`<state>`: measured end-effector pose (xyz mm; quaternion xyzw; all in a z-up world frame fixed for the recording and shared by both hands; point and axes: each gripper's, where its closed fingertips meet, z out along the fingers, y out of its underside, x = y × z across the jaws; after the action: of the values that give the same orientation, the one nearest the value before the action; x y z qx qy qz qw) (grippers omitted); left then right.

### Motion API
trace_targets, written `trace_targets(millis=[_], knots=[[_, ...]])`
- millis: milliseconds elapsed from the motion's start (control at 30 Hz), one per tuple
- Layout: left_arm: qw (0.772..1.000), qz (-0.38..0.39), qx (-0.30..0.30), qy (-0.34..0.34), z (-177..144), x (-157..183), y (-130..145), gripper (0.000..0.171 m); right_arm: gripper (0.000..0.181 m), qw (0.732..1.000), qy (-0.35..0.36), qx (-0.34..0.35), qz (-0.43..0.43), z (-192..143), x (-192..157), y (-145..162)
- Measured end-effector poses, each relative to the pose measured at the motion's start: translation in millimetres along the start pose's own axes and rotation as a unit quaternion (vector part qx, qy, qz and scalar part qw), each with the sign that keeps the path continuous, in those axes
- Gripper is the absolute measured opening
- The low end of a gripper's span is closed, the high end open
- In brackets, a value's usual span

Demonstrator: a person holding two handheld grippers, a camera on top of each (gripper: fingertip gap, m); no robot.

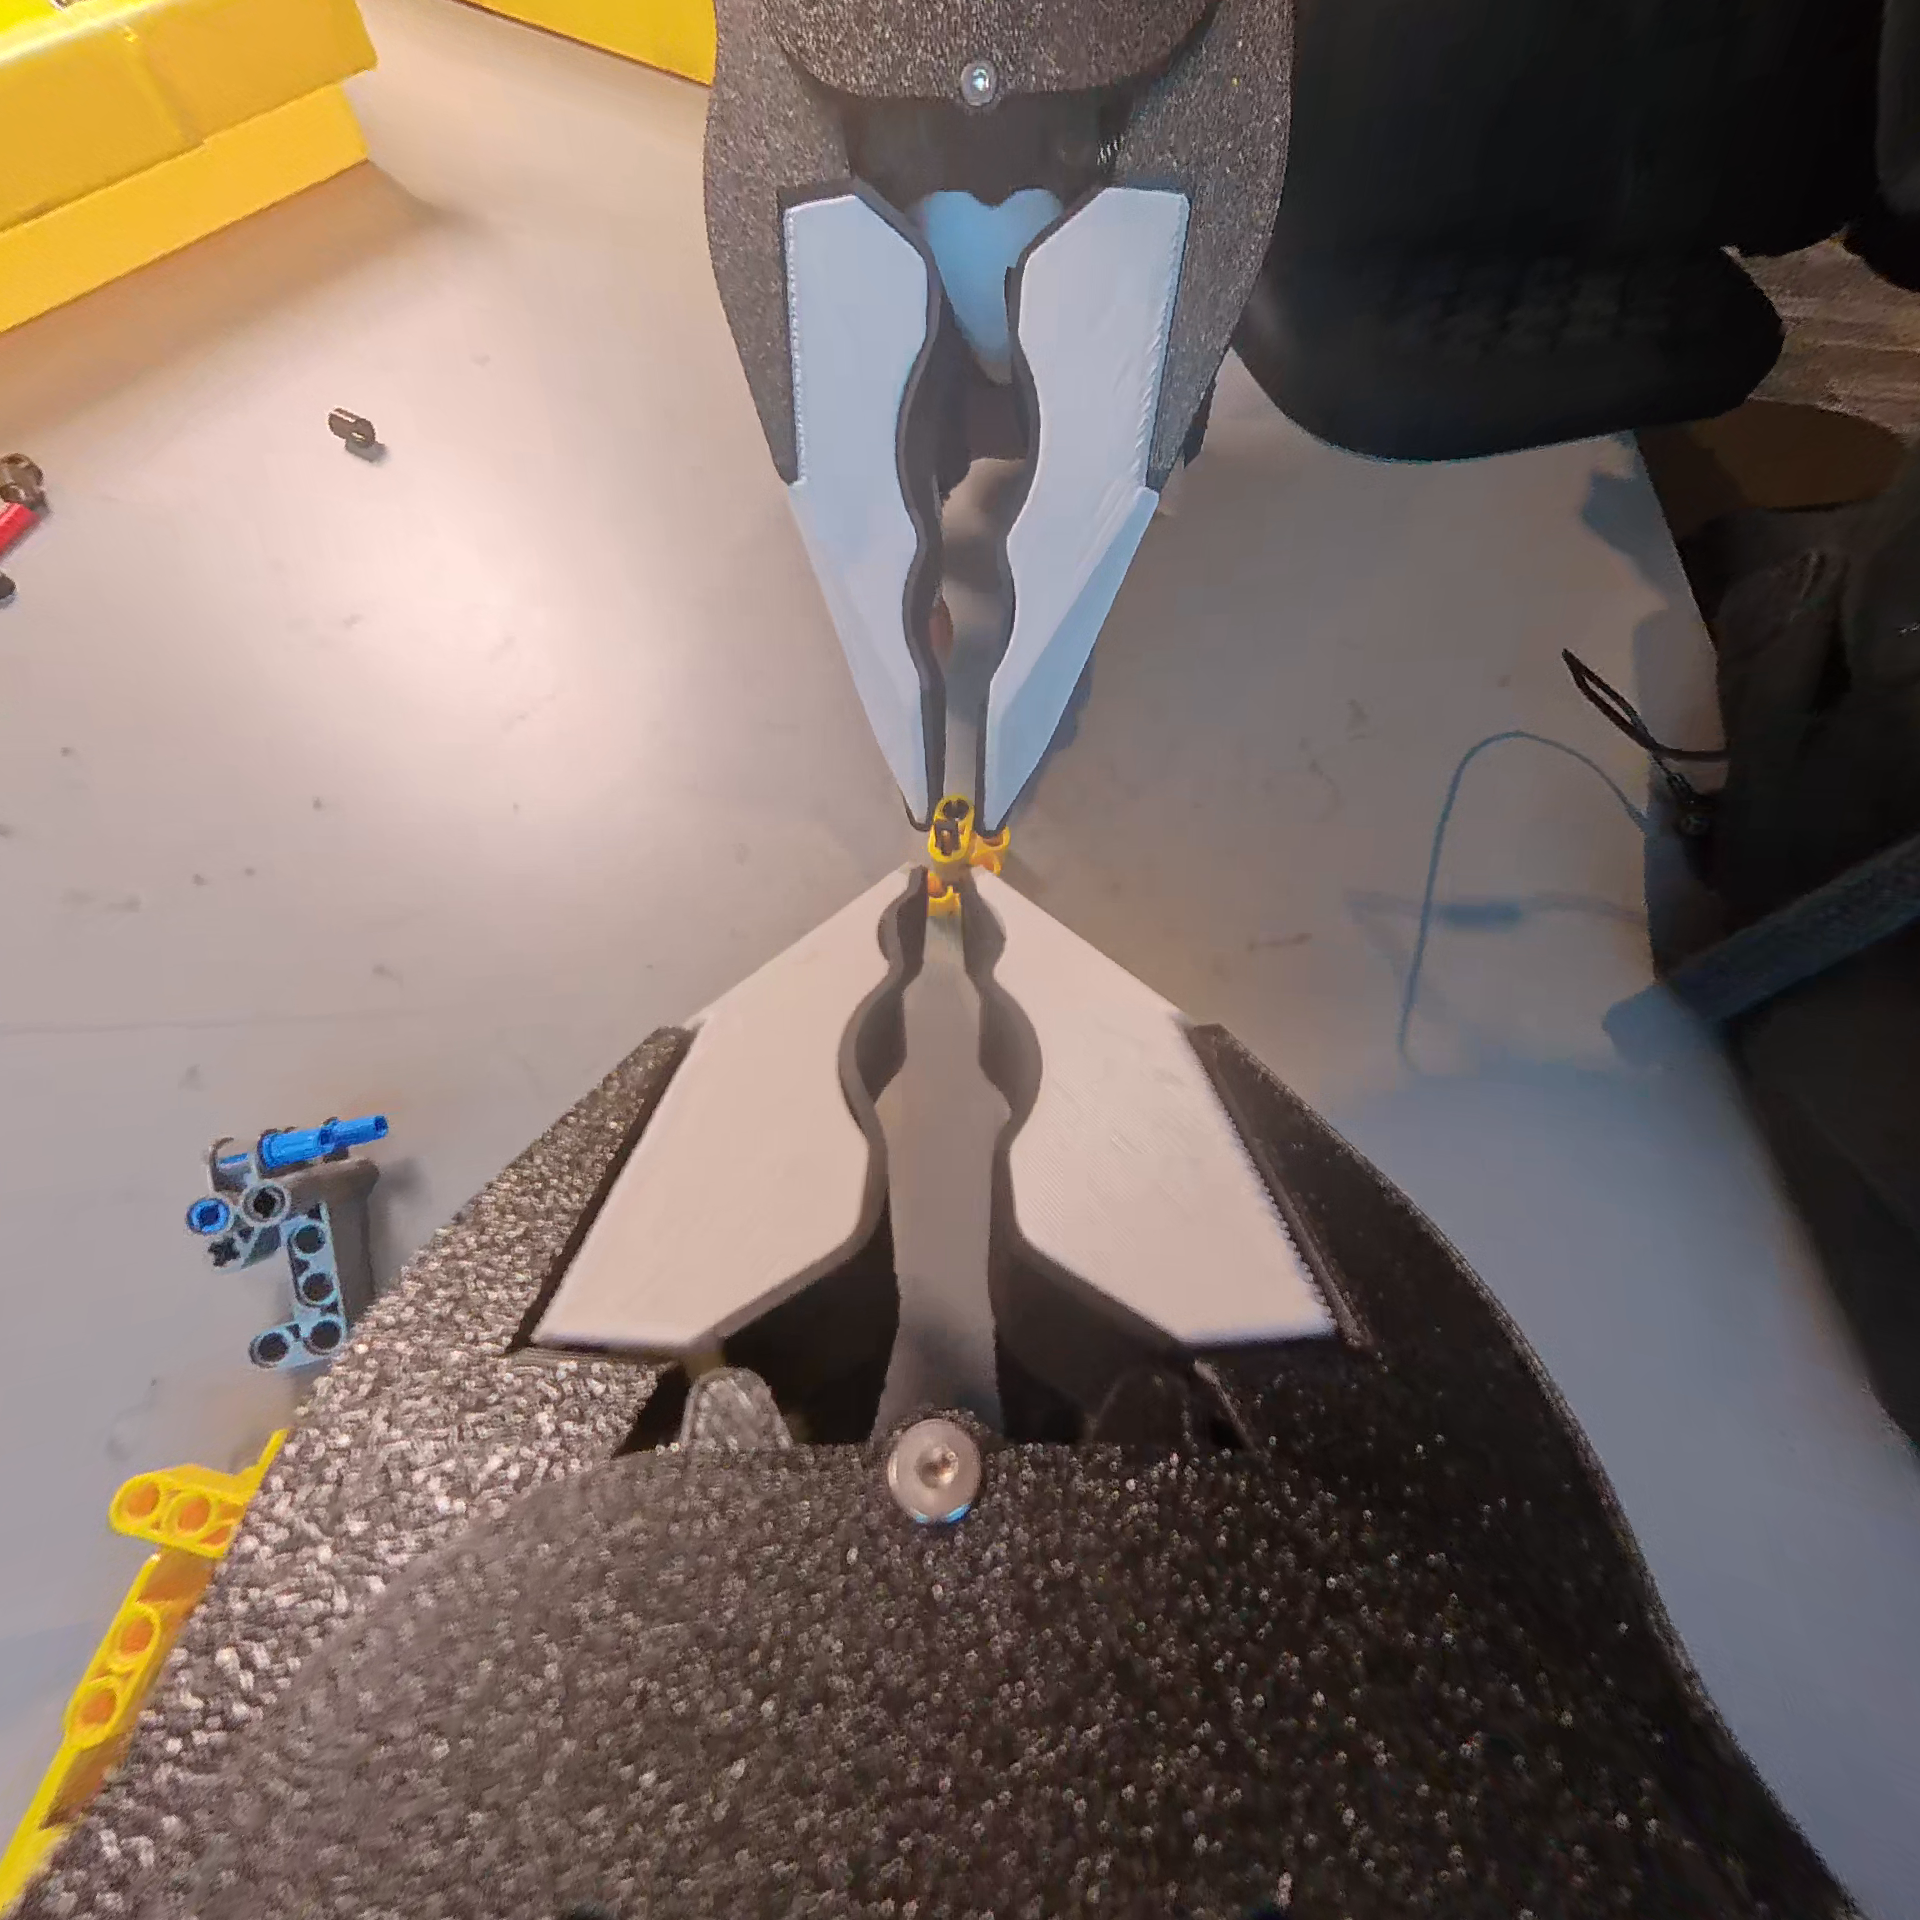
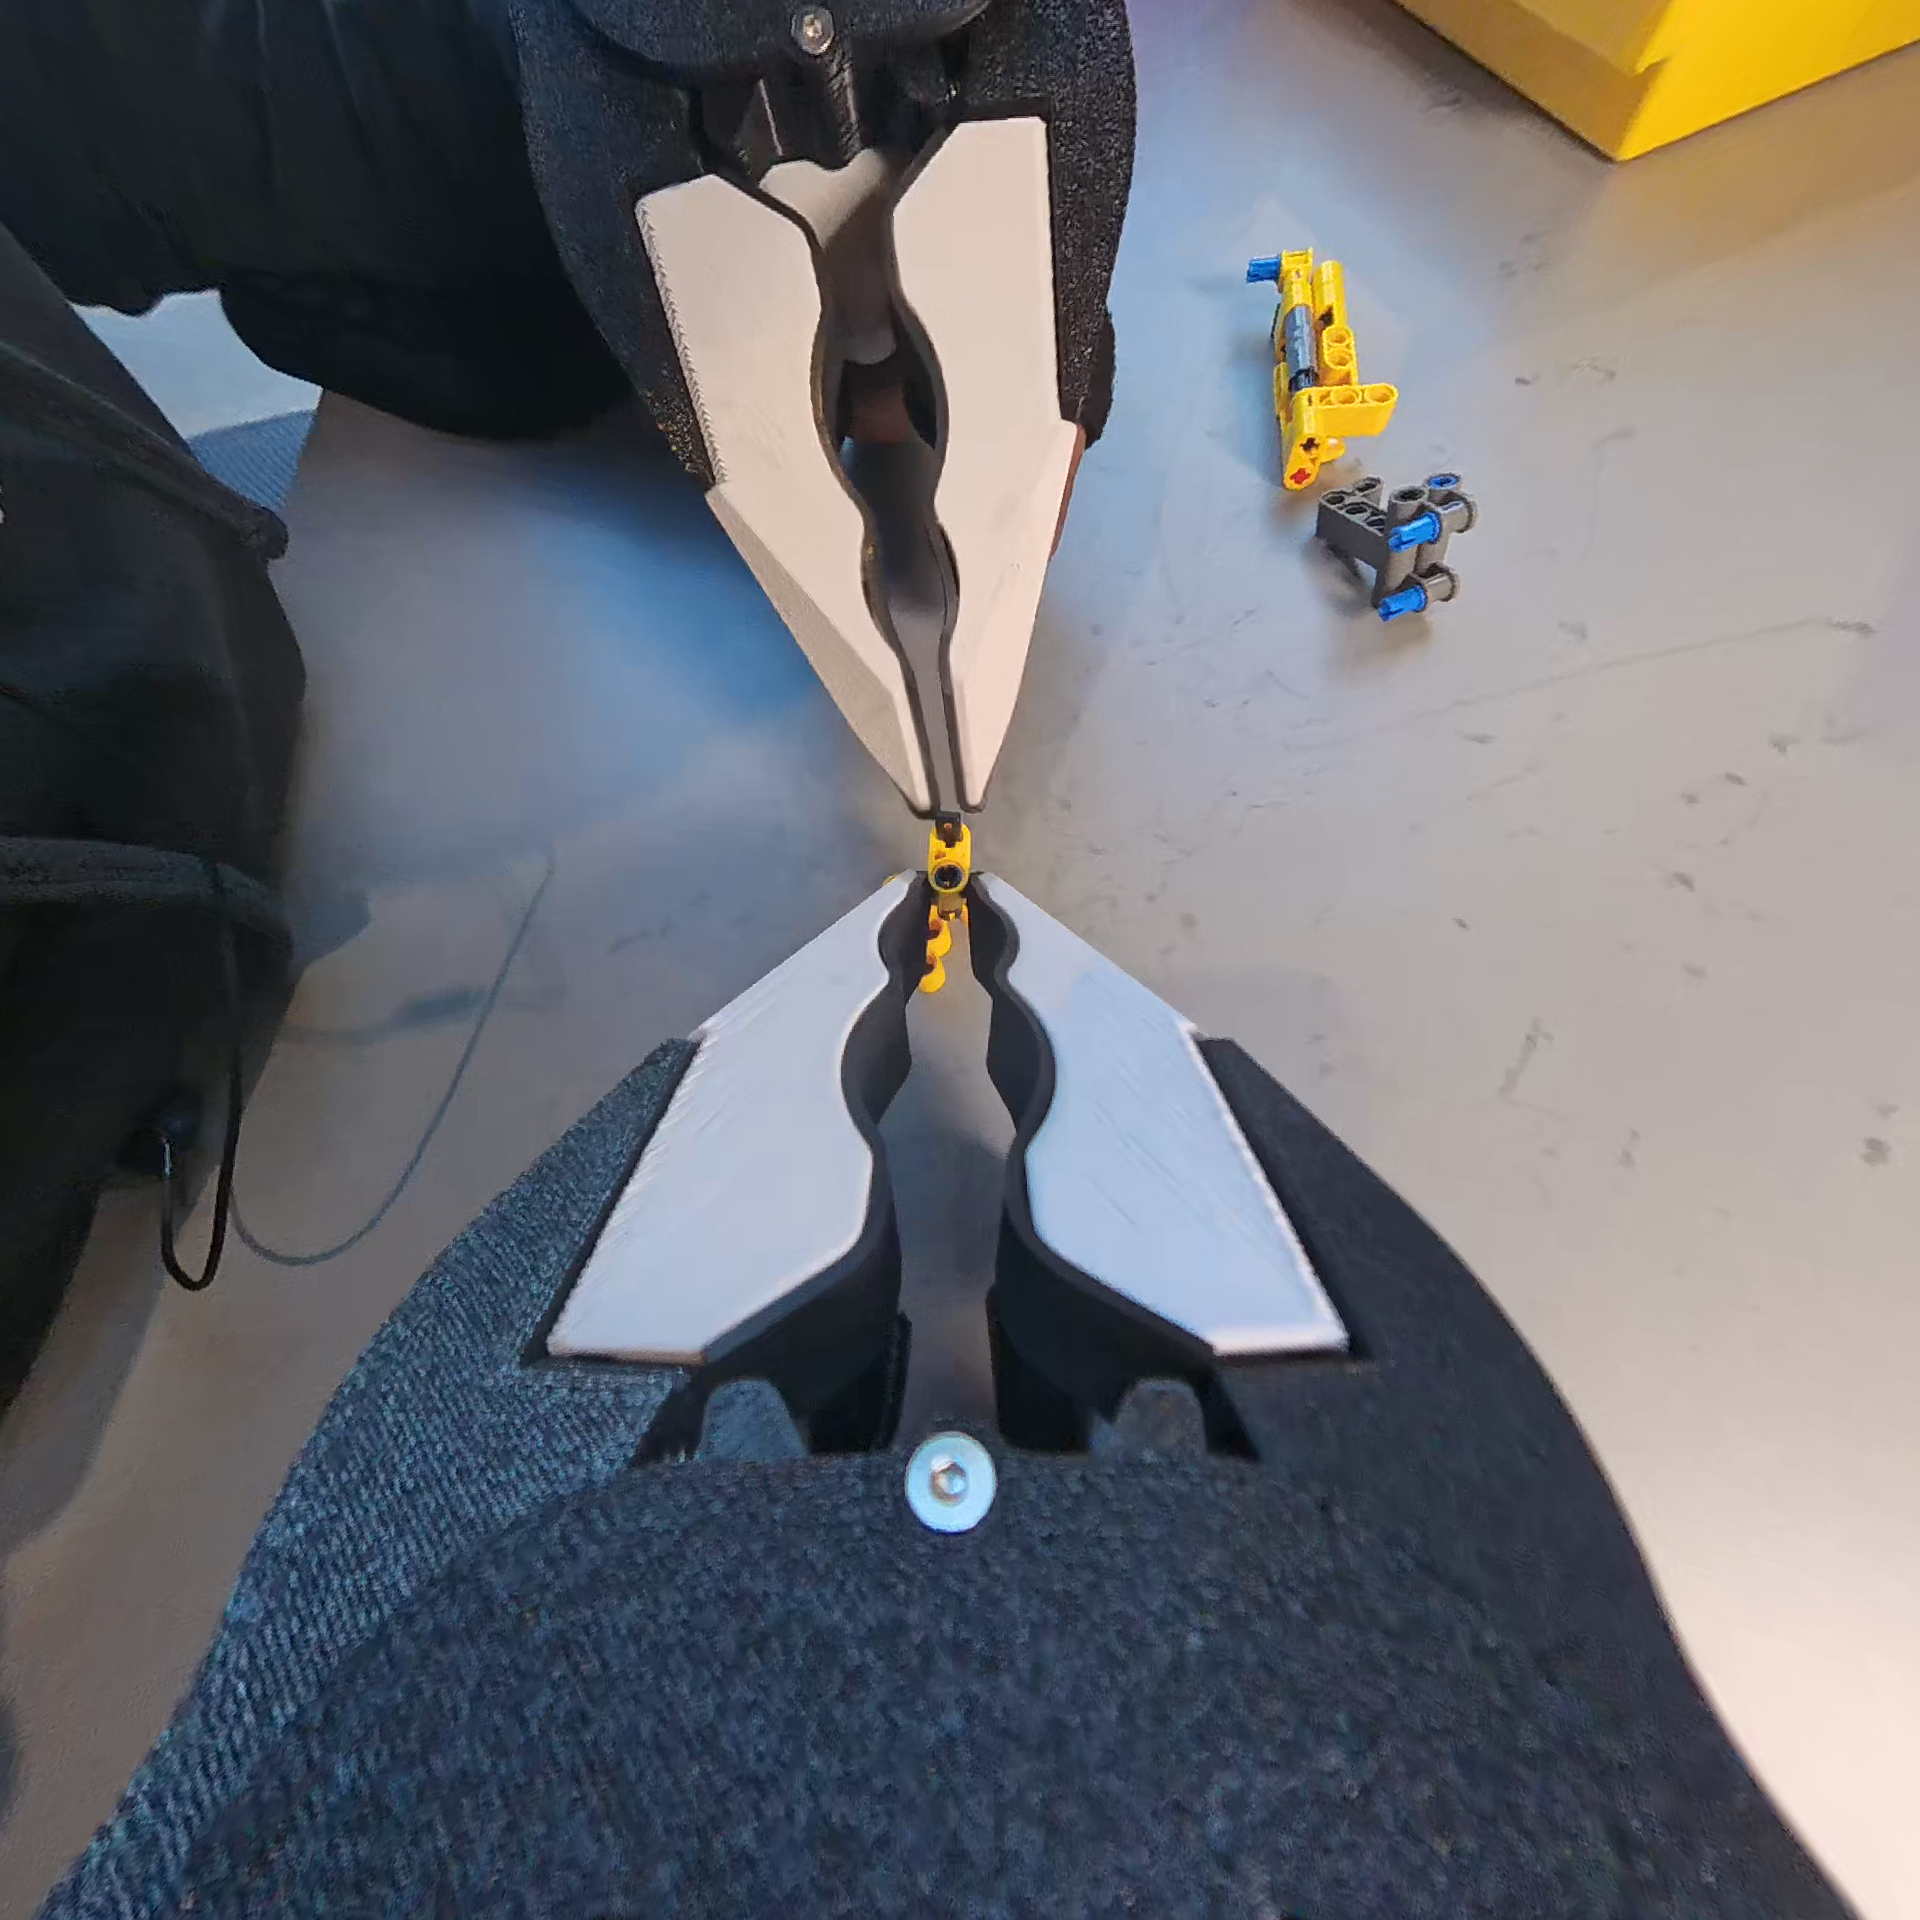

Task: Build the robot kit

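My two grippers meet tip to tip above a grey table point(image 1: 416, 779). In the right wrist view my right gripper point(image 2: 948, 883) is shut on a small yellow connector piece point(image 2: 948, 860), part of which hangs between its fingers. My left gripper point(image 2: 945, 805) comes in from above, shut on a small black pin point(image 2: 948, 827) that touches the connector's top. In the left wrist view my left gripper point(image 1: 943, 883) is at the bottom and my right gripper point(image 1: 961, 812) faces it, with the yellow connector point(image 1: 954, 831) between the tips. The pin is hidden there.
A grey and blue block assembly point(image 1: 291, 1236) point(image 2: 1403, 540) and a yellow beam assembly point(image 1: 156, 1600) point(image 2: 1320, 364) lie on the table. A yellow box point(image 1: 156, 156) point(image 2: 1662, 62) stands at the back. Small loose pieces point(image 1: 356, 428) lie far left. A person's dark clothing point(image 2: 125, 727) and a thin cord point(image 1: 1455, 883) lie beside the grippers. Only a small space, under 4 cm, lies between the two pairs of fingers. Both grippers' tips are roughly 15 centimetres from the yellow beam assembly point(image 1: 156, 1600). My right wrist view point(image 2: 1339, 372) looks at it from another angle.
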<state>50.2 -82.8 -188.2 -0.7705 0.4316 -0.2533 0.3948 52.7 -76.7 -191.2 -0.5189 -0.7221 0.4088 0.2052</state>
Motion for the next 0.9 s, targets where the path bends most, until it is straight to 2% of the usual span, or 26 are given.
trace_targets(millis=[100,267,900], knots=[[1.000,-0.007,-0.003,0.008,2.5,1.0,0.8,0.008,0.007,1.000,0.000,-0.002,0.011,0.6,-1.2,1.4],[1.000,0.003,-0.010,0.010,5.2,4.1,1.9,0.004,0.007,1.000,0.004,-0.008,0.021,2.8,-3.2,4.6],[0.999,0.028,-0.036,-0.012,4.5,6.8,4.0,0.001,0.007,0.999,0.027,-0.041,-0.007,4.5,-7.2,8.9]])
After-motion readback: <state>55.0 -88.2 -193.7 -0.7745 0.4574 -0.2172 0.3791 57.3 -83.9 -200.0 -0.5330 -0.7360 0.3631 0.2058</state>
